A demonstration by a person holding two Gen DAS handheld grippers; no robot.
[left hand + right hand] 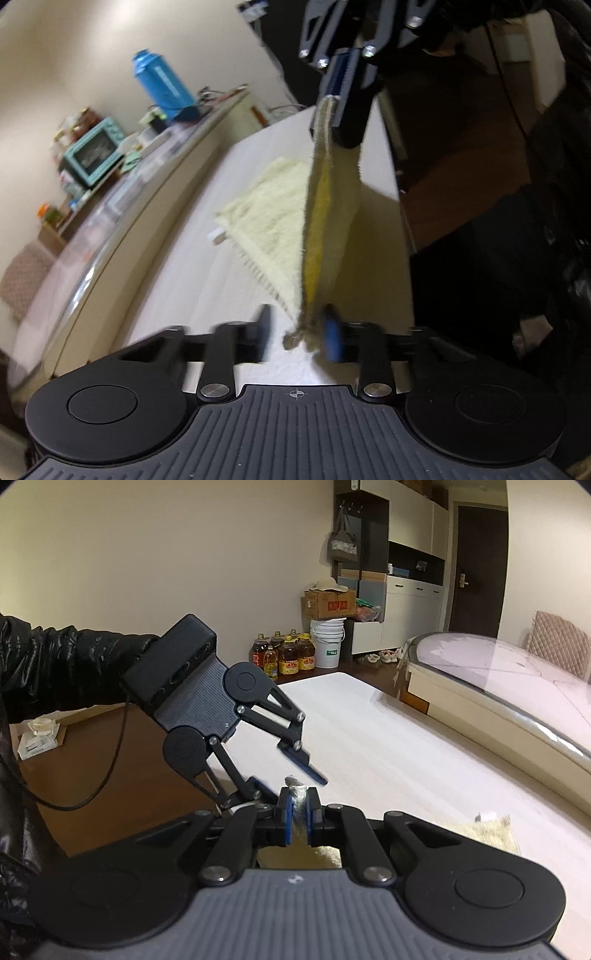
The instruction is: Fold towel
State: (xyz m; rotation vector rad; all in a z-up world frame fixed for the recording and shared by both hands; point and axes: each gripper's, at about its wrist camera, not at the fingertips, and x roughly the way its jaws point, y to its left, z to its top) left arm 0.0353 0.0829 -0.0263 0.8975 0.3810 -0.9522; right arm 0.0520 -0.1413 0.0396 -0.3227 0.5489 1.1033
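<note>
The right gripper (298, 812) pinches one towel (273, 206) corner, up off the table (207, 295). The rest lies by the table's edge. The left gripper (298, 328) stands wide around the other corner, which may slip out.

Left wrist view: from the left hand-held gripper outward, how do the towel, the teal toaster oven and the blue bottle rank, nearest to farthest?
1. towel: its corner lies between the fingers of the left hand-held gripper, the rest on the white table ahead.
2. teal toaster oven: on the shelf at left.
3. blue bottle: farther along the same shelf, upper left.
</note>
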